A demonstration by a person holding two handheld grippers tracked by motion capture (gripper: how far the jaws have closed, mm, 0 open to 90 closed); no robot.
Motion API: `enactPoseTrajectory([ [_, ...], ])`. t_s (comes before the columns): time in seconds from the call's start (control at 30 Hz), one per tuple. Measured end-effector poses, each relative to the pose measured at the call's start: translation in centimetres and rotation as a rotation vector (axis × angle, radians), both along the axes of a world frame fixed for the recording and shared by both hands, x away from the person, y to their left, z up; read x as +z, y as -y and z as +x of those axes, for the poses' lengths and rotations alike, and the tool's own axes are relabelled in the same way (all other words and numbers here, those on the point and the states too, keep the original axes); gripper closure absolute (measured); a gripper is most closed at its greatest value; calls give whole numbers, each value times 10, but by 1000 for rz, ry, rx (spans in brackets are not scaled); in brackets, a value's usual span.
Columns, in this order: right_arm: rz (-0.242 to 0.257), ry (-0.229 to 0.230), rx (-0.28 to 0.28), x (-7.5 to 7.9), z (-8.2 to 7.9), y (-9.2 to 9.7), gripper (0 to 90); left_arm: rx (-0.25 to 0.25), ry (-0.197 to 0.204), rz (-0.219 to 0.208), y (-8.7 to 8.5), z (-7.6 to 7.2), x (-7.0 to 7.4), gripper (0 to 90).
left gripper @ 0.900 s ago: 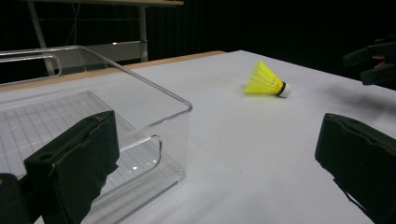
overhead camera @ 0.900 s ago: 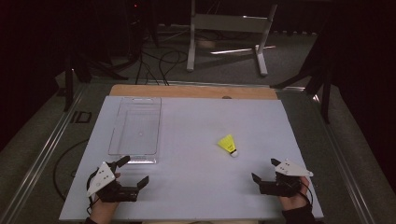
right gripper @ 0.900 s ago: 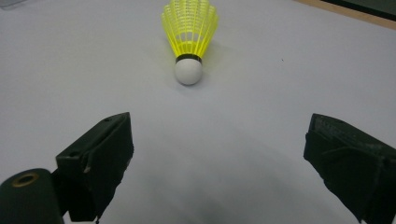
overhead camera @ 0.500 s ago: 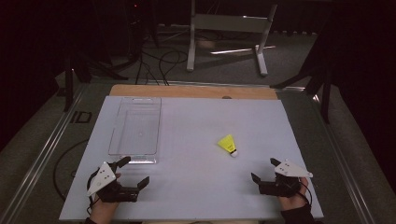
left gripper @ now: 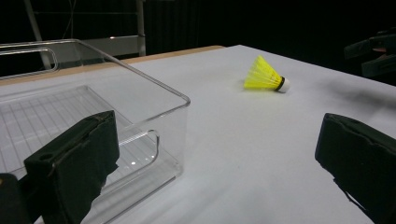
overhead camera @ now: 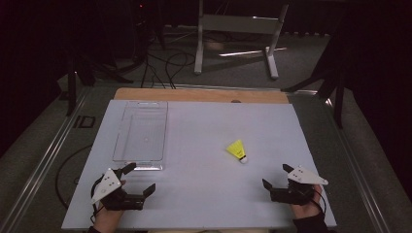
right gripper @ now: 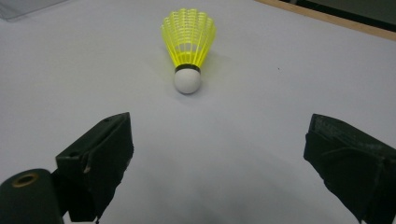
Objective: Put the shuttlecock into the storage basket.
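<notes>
Both grippers, left [overhead camera: 141, 179] & right [overhead camera: 276, 175], jaws wide, empty; shuttlecock [overhead camera: 237, 150] untouched, nr right

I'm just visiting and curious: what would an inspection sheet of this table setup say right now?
Surface: white table, wooden strip along the far edge.
Job's things: yellow shuttlecock lying on its side, white cork toward the right claw; clear plastic bin, nothing seen inside.
Clutter: nothing seen.
Grippers: left claw by the bin's near end, right claw near the shuttlecock; both open, holding nothing.
Cables: a black one beside the left hand.
Surroundings: dark room, metal stand, floor cables.
</notes>
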State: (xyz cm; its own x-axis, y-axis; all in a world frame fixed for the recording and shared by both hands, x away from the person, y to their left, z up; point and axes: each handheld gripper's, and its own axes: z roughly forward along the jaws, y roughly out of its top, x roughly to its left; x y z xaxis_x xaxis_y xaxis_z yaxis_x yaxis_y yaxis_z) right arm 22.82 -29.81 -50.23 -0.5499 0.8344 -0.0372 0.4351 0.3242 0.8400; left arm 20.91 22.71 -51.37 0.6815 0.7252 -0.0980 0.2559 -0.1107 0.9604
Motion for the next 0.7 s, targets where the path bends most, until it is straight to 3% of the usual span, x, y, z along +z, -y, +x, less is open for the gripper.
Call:
enactPoseTrajectory([
  [0.2,0,0,-22,8,-1,2,80,-1,4,3,0,0,0,5],
  [0.37,27,9,-27,28,-5,4,73,-3,3,1,0,0,0,5],
  [0.63,20,3,-48,56,-7,5,73,0,4,-4,0,0,0,5],
  [0.7,48,7,-36,66,-5,8,73,-1,5,-1,0,0,0,5],
])
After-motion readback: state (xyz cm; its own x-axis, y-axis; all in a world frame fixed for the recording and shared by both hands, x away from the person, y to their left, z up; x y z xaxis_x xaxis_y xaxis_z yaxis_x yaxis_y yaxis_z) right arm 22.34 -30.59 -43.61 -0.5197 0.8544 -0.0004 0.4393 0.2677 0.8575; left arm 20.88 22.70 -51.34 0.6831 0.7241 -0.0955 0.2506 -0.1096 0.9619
